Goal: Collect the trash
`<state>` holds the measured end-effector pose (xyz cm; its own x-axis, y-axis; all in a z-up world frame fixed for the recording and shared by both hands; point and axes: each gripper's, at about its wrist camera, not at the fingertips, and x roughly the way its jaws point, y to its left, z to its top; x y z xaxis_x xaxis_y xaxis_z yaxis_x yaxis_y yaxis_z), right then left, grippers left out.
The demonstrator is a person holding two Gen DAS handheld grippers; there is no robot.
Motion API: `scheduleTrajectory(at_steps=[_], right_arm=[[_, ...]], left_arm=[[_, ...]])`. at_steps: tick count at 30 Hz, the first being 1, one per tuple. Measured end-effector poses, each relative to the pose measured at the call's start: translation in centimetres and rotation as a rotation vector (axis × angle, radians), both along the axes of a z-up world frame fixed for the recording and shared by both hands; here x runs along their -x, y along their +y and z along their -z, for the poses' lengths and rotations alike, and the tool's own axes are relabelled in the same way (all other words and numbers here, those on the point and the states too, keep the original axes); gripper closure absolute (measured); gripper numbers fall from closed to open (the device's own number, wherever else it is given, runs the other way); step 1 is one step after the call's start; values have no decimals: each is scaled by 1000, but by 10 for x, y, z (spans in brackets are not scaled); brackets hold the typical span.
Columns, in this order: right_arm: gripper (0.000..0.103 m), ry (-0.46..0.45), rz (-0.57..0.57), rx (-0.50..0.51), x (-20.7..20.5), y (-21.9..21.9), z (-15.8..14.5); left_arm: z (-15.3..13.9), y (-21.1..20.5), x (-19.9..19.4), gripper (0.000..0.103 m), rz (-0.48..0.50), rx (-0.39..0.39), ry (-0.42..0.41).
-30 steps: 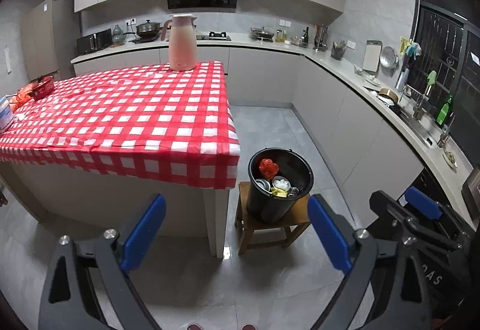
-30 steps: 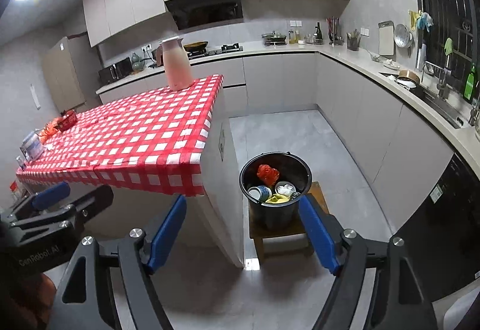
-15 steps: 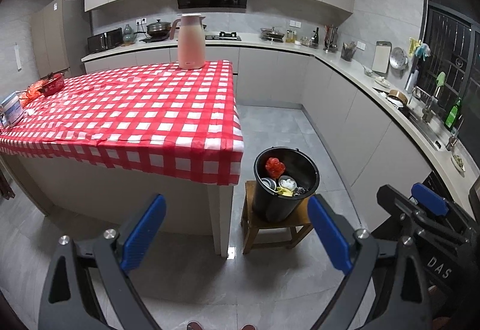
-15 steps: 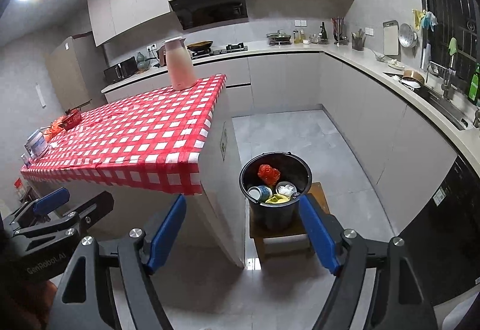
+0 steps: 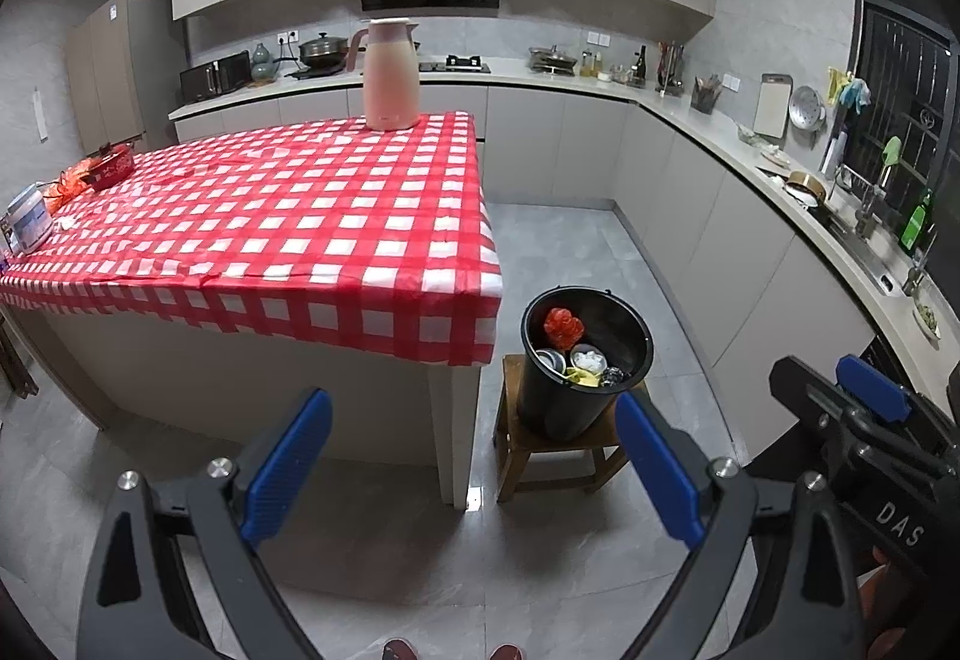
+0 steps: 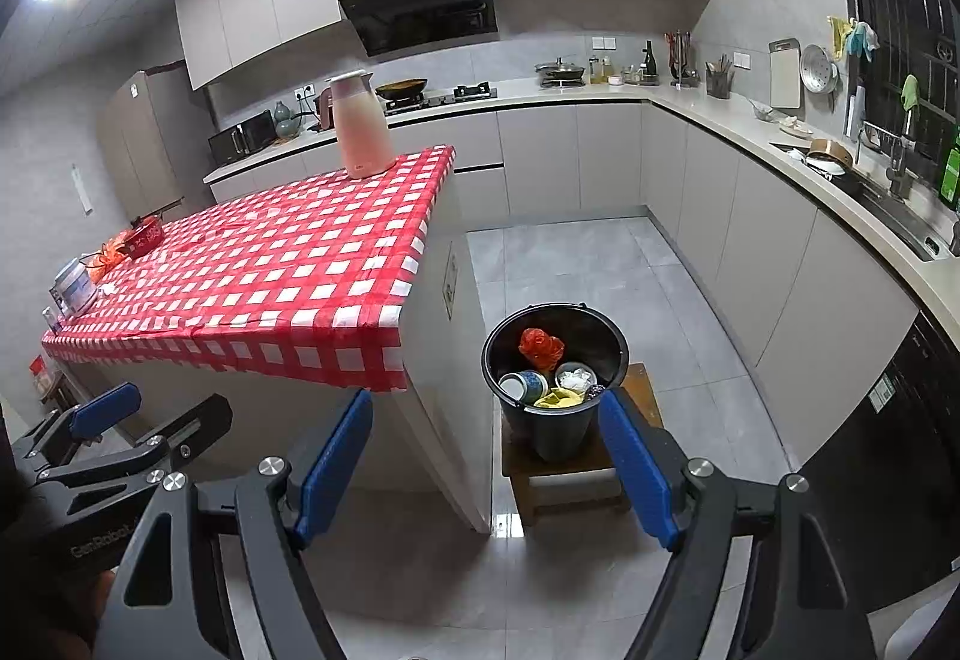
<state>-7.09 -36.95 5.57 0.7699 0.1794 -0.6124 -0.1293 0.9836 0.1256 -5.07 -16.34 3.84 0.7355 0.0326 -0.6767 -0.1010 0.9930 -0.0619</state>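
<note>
right of centre in your left wrist view, low in the frame, the black bucket stands on a small wooden stool, and the trash lies inside it: a crumpled red wrapper toward the back, a tipped cup, a white container and a yellow scrap near the front rim. from your right wrist view the same bucket sits just right of centre, with the blue-patterned cup on its side at the lower left of the pile. just left of the stool is the corner of the island, draped in a red-and-white checked tablecloth; a pink thermos jug stands upright at its far edge, and a red bowl and a small box sit at the far left end. your left gripper fills the bottom of its frame with the blue pads spread wide, nothing between them, hanging over bare grey floor tiles. your right gripper is likewise spread wide and empty, its right pad overlapping the bucket's near rim in the picture, though you cannot tell any contact there. each gripper shows at the other view's edge. countertop clutter and a sink run along the right edge of both frames.
</note>
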Motion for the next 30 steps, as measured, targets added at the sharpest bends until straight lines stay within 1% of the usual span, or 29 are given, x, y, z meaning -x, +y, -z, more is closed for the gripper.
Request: scheduleTrajectory(at_steps=[30], right_arm=[[23,39,-3,3,-15,9,10]], left_arm=[[6,12,-10,7,5,-8,32]])
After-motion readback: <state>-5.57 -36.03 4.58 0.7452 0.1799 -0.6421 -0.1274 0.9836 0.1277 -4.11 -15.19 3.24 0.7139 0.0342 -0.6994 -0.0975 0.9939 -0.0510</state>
